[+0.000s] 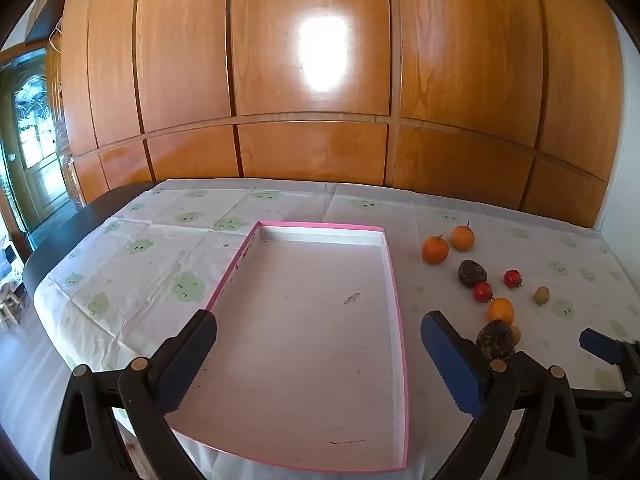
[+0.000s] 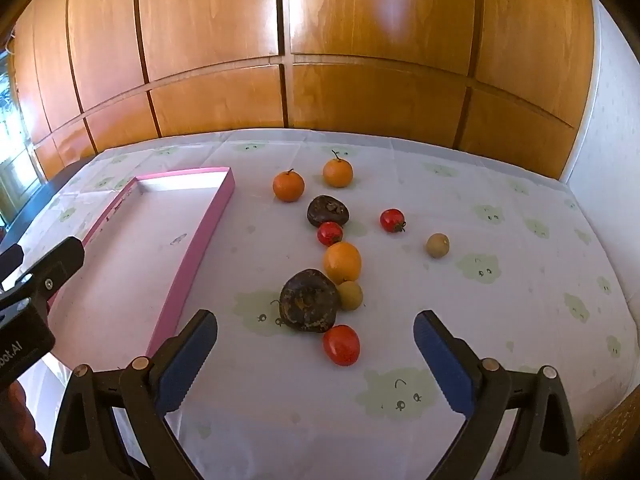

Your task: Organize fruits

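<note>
A shallow pink-rimmed tray (image 1: 394, 280) (image 2: 192, 256) lies on the table with nothing in it. My left gripper (image 1: 319, 356) hangs open over its near half. To the tray's right the fruits are scattered: two oranges with stems (image 2: 288, 186) (image 2: 338, 173), a third orange (image 2: 342, 262), two dark wrinkled fruits (image 2: 328, 210) (image 2: 309, 300), three red tomatoes (image 2: 330, 233) (image 2: 392, 220) (image 2: 341, 345) and two small tan fruits (image 2: 437, 245) (image 2: 350, 295). My right gripper (image 2: 316, 354) is open just in front of the nearest tomato, touching nothing.
A white tablecloth (image 2: 500, 300) with green prints covers the table. A wooden panelled wall (image 1: 312, 80) stands right behind its far edge. The dark bare table end (image 1: 80, 220) shows at left. The left gripper's body (image 2: 28, 320) sits at the left of the right wrist view.
</note>
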A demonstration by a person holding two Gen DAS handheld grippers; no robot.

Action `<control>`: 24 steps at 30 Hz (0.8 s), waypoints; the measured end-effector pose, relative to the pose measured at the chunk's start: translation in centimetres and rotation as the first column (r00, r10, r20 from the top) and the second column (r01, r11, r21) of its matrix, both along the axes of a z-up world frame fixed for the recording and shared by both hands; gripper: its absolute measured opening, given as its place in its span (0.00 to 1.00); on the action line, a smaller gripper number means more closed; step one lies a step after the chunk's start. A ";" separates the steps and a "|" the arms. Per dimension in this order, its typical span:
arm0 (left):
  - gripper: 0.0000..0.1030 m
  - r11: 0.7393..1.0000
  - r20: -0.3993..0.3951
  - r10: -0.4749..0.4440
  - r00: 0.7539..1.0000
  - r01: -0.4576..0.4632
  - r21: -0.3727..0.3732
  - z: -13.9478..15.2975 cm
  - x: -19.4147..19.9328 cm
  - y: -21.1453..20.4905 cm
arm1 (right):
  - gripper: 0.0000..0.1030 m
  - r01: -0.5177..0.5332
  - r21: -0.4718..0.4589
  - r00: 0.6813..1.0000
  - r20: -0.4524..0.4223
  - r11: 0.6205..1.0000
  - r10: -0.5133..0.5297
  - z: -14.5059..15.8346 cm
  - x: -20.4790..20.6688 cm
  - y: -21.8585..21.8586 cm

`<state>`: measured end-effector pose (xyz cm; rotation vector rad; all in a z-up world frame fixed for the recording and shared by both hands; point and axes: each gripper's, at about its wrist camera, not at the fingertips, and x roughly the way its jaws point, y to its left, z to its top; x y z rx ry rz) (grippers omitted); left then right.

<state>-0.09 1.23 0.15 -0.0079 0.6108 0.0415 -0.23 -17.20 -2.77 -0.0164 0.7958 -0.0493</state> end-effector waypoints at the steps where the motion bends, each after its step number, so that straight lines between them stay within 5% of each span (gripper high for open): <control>1: 1.00 1.000 0.000 0.000 1.000 0.000 0.000 0.0 0.0 0.0 | 0.97 -0.001 -0.003 1.000 0.001 1.000 0.001 0.1 0.1 -0.1; 24: 1.00 1.000 -0.020 -0.014 1.000 0.014 -0.017 -0.6 -0.3 -0.3 | 0.97 0.020 -0.083 0.996 0.092 0.996 -0.013 2.1 -0.7 0.2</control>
